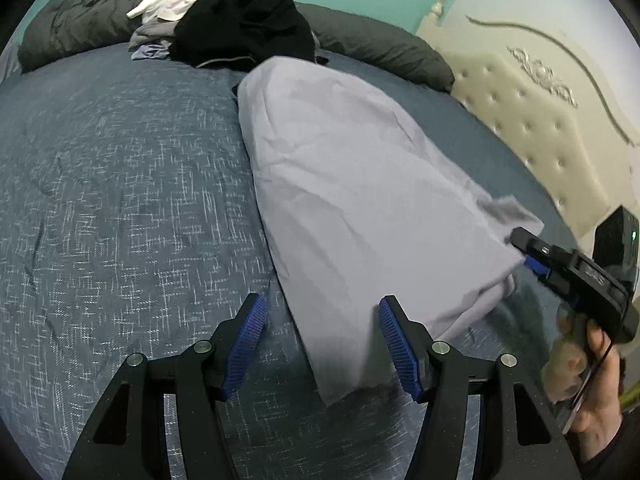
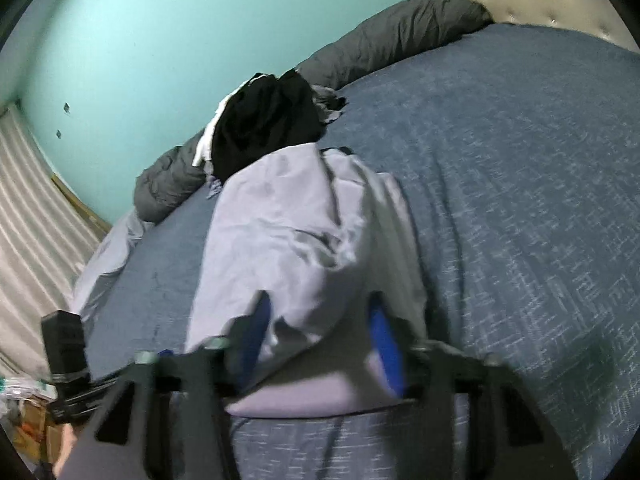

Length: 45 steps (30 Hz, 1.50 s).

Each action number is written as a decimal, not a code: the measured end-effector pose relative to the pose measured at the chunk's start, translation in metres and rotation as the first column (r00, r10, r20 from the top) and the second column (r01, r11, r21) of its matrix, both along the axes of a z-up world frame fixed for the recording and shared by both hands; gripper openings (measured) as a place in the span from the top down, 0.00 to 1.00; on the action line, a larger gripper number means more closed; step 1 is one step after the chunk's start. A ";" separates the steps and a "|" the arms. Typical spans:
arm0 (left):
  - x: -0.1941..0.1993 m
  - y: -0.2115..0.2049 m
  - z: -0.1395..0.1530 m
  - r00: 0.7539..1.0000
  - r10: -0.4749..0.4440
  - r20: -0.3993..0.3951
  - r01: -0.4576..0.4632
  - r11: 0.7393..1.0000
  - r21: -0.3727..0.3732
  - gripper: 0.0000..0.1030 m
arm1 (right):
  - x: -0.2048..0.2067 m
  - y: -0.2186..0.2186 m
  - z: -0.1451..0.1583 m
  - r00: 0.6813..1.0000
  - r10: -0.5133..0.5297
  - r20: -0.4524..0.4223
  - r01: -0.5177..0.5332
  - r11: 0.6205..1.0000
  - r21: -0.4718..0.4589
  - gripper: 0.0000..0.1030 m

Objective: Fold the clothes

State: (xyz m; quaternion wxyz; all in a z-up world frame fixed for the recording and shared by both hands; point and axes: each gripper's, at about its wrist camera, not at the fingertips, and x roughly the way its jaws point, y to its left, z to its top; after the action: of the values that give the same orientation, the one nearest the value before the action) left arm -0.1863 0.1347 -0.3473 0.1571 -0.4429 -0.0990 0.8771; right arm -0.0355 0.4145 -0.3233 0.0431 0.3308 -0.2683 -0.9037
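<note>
Two black grippers with ribbed blue pads over a blue bedspread (image 1: pixel 120 184) flecked with white. Left gripper (image 1: pixel 322 344) spread wide and empty, jaws well apart, hovering at the near corner of a pale lavender folded garment (image 1: pixel 360 184) lying lengthwise on the bed. Right gripper (image 2: pixel 318 344), blurred in its own view, jaws apart with lavender cloth bunched between them; pads look clear of the fabric, so not clamped. In the left wrist view, right gripper (image 1: pixel 524 250) at the garment's right edge, tip touching or just beside the cloth, held by a bare hand (image 1: pixel 600 392). Beyond the garment's far end, a heap of unfolded clothes (image 1: pixel 240 20), black on top, white and grey beneath. Behind that, a long dark grey bolster pillow (image 1: pixel 384 48) along a turquoise wall (image 2: pixel 140 40). Cream tufted headboard (image 1: pixel 528 120) on the right.
</note>
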 end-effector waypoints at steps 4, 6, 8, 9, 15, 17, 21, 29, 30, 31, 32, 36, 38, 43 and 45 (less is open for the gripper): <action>0.004 -0.001 0.000 1.000 -0.003 0.001 0.003 1.000 -0.017 0.38 | 0.005 0.005 -0.010 1.000 -0.017 0.019 0.017 0.999 -0.036 0.93; 0.005 -0.001 0.001 1.000 0.004 -0.001 -0.004 1.000 -0.015 0.38 | 0.011 0.009 -0.010 0.999 -0.035 0.022 0.036 0.998 -0.053 0.95; 0.004 -0.001 0.001 1.000 0.005 -0.002 -0.005 1.000 -0.012 0.38 | 0.016 0.012 -0.014 0.998 -0.049 0.032 0.052 0.995 -0.085 0.95; 0.002 0.000 0.000 1.000 0.004 -0.003 -0.004 1.000 -0.014 0.38 | 0.020 0.015 -0.019 0.997 -0.056 0.045 0.061 0.991 -0.116 0.95; -0.002 0.002 0.001 1.000 -0.002 -0.006 0.002 1.000 -0.011 0.38 | 0.037 0.040 -0.050 0.991 -0.107 0.082 0.128 0.938 -0.322 0.94; -0.004 0.002 0.001 1.000 -0.005 -0.009 0.005 1.000 -0.013 0.38 | 0.041 0.040 -0.044 0.989 -0.129 0.068 0.143 0.942 -0.303 0.91; -0.006 0.002 0.002 1.000 -0.015 -0.015 0.014 1.000 -0.019 0.38 | 0.041 0.034 -0.023 0.991 -0.130 0.029 0.133 0.968 -0.211 0.77; -0.009 0.004 0.000 0.999 -0.038 -0.012 0.038 0.999 -0.025 0.38 | 0.029 0.019 -0.007 0.990 -0.141 -0.006 0.141 0.989 0.041 0.78; -0.010 0.004 -0.001 0.999 -0.042 -0.011 0.042 0.999 -0.027 0.38 | 0.028 0.021 -0.010 0.989 -0.151 0.002 0.150 0.988 0.041 0.89; -0.010 0.006 -0.001 0.999 -0.048 -0.010 0.048 0.998 -0.028 0.38 | 0.027 0.025 -0.017 0.987 -0.158 0.024 0.157 0.987 0.018 0.91; -0.011 0.007 -0.001 0.999 -0.053 -0.009 0.053 0.998 -0.029 0.38 | 0.028 0.028 -0.023 0.985 -0.168 0.045 0.168 0.986 -0.011 0.94; -0.012 0.010 -0.001 0.998 -0.068 -0.008 0.068 0.997 -0.027 0.38 | 0.031 0.041 -0.049 0.972 -0.199 0.124 0.212 0.971 -0.109 0.95; -0.013 0.011 -0.001 0.998 -0.069 -0.010 0.069 0.997 -0.028 0.38 | 0.031 0.046 -0.055 0.971 -0.197 0.135 0.216 0.965 -0.150 0.95; -0.013 0.009 0.001 0.998 -0.065 -0.017 0.064 0.998 -0.027 0.38 | 0.041 0.055 -0.038 0.970 -0.232 0.070 0.241 0.955 -0.172 0.86; -0.014 0.008 0.002 0.998 -0.062 -0.023 0.062 0.998 -0.022 0.38 | 0.043 0.051 -0.018 0.976 -0.218 0.011 0.218 0.966 -0.136 0.86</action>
State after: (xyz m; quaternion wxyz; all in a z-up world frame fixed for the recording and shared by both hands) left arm -0.2002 0.1429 -0.3453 0.1805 -0.4370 -0.0739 0.8780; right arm 0.0078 0.4658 -0.3418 -0.0333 0.2937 -0.3642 -0.8832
